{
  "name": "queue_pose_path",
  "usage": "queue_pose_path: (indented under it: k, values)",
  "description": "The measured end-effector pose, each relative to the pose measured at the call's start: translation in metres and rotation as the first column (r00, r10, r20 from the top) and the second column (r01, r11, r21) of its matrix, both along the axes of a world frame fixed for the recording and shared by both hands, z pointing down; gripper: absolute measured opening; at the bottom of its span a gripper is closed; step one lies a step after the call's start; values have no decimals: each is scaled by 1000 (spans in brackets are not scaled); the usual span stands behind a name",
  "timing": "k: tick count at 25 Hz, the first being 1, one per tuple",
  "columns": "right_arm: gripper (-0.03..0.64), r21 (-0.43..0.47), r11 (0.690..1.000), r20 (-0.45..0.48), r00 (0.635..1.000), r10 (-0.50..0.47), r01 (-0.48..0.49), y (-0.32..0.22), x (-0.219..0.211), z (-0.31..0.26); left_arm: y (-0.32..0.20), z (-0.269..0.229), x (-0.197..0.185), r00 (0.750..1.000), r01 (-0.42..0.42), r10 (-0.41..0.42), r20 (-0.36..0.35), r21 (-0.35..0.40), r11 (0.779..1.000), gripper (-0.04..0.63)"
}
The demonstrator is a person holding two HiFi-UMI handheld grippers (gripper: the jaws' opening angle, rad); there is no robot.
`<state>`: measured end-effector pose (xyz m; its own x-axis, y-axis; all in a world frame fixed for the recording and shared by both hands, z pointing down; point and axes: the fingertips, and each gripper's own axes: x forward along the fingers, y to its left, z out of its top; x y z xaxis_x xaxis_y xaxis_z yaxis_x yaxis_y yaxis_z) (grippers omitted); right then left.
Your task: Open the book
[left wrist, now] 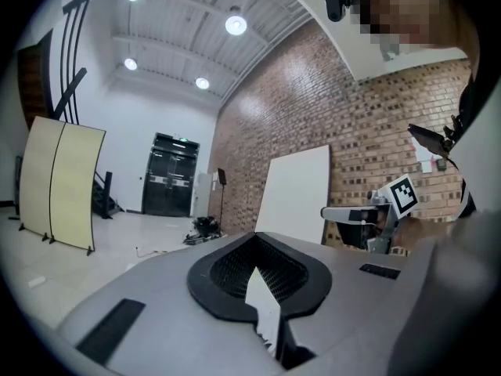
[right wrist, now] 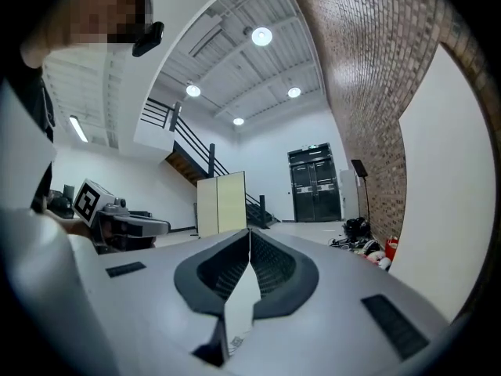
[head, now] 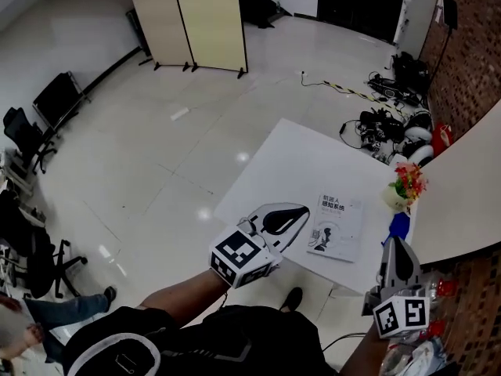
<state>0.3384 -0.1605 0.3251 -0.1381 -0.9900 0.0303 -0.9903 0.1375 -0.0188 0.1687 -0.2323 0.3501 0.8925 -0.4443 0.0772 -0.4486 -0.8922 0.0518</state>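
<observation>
A closed book (head: pixel 337 226) with a white printed cover lies flat on the white table (head: pixel 297 163), near its front edge. My left gripper (head: pixel 304 209) hovers just left of the book over the table's near edge, jaws shut and empty. My right gripper (head: pixel 394 241) is off the table's near right corner, to the right of the book, also shut with nothing in it. The two gripper views look level across the room and do not show the book. The left gripper view shows shut jaws (left wrist: pixel 254 236). So does the right gripper view (right wrist: pixel 249 230).
A small vase of flowers (head: pixel 408 183) and a blue object (head: pixel 399 225) stand at the table's right edge. Cables and gear (head: pixel 387 124) lie on the floor beyond. Folding screens (head: pixel 200 22) stand at the back, chairs (head: pixel 39 116) at left, a brick wall (head: pixel 470 45) at right.
</observation>
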Motion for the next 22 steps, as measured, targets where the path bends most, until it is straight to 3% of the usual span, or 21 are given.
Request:
queue_pose_path:
  k: [5,12,18,22]
  values:
    - [1,7,999,14,998,-54,54,-47,45,-1,-42,-3,43,998,54,-54,13,6,999,2]
    - [2,-38,996,25,996,-85,86,-97,77,17,-86,9,73,994,98,-97,42,-23,995,2]
    - [3,-149,988,50,999,-21,28,-131,97,72,-119,52,87,993,78,-71,90,-83,993,2]
    - [3,-277,961,67,997,31,-11,-143,107,129,-137,97,92,988,68,-45,144,-156,985,2]
